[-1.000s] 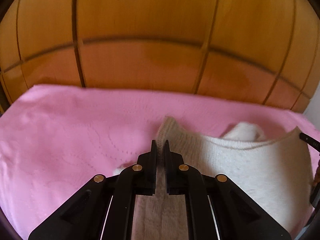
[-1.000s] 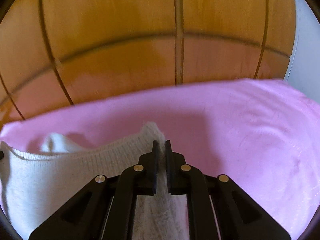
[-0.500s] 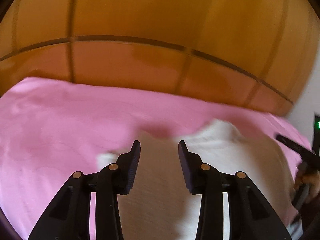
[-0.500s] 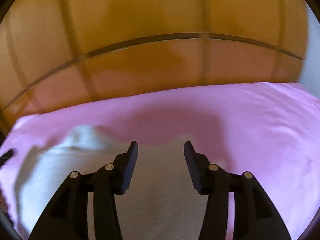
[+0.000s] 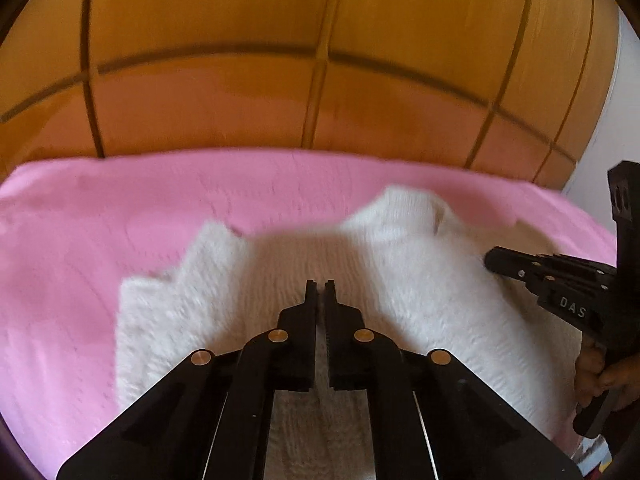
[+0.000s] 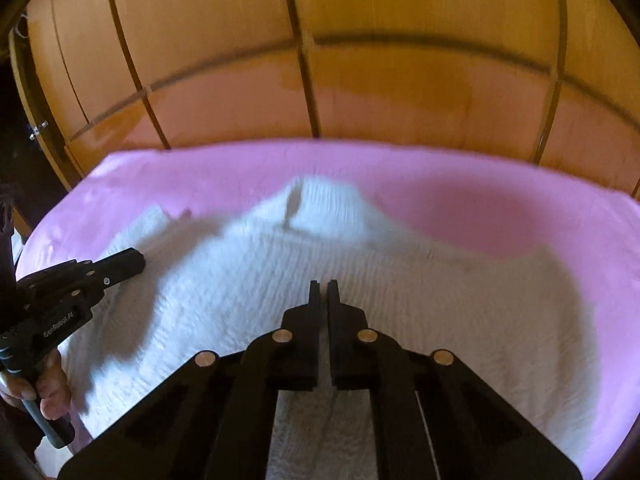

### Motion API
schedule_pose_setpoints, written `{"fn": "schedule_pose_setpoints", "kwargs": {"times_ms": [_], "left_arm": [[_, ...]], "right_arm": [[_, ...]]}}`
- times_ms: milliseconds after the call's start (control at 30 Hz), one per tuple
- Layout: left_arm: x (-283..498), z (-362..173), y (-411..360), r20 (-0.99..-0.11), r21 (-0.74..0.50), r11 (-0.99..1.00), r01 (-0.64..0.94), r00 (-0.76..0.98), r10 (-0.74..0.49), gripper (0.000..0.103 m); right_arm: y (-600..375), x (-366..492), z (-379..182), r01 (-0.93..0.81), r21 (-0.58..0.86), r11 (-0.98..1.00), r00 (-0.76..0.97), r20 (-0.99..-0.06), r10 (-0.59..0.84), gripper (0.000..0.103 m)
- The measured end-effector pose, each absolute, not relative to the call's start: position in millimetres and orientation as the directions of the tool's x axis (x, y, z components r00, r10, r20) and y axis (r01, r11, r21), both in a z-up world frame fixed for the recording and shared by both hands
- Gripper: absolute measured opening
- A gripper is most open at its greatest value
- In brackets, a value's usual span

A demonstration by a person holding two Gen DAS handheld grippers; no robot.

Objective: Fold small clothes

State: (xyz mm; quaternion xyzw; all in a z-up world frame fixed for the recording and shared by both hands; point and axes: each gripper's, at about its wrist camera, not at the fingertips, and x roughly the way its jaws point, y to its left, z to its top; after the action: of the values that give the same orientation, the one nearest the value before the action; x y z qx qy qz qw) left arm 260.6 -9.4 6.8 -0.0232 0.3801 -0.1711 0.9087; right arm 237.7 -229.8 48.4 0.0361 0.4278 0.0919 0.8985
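Note:
A white knitted garment [image 5: 400, 280] lies spread on the pink sheet [image 5: 100, 240]; it also shows in the right wrist view [image 6: 400, 280]. My left gripper [image 5: 320, 284] is shut and empty, held above the garment's middle. My right gripper [image 6: 321, 284] is shut and empty, also above the garment. The right gripper shows at the right edge of the left wrist view [image 5: 490, 260]. The left gripper shows at the left of the right wrist view [image 6: 138, 262]. The garment's near part is hidden under both grippers.
A wooden panelled headboard [image 5: 320, 80] rises behind the pink sheet [image 6: 520, 208]. A white wall strip [image 5: 612, 100] is at the far right. A dark gap [image 6: 16, 140] lies left of the bed.
Both grippers held the garment's edge shut, then opened and let it drop flat. Now both have pulled back above it and shut with nothing between the fingers.

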Motion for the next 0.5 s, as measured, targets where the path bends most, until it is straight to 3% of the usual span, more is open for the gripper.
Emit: {"fn": "schedule_pose_setpoints", "kwargs": {"times_ms": [133, 300, 500], "left_arm": [[278, 6, -13, -0.684, -0.156, 0.950, 0.269, 0.665, -0.301, 0.002], [304, -36, -21, -0.780, -0.119, 0.969, 0.214, 0.584, -0.225, 0.002], [291, -15, -9, -0.757, -0.129, 0.976, 0.177, 0.618, -0.212, 0.002]], "right_arm": [[-230, 246, 56, -0.116, 0.127, 0.985, 0.651, -0.739, 0.172, 0.002], [-224, 266, 10, -0.067, 0.091, 0.994, 0.563, -0.818, 0.113, 0.000], [-234, 262, 13, -0.034, 0.129, 0.991, 0.579, -0.806, 0.125, 0.002]]}}
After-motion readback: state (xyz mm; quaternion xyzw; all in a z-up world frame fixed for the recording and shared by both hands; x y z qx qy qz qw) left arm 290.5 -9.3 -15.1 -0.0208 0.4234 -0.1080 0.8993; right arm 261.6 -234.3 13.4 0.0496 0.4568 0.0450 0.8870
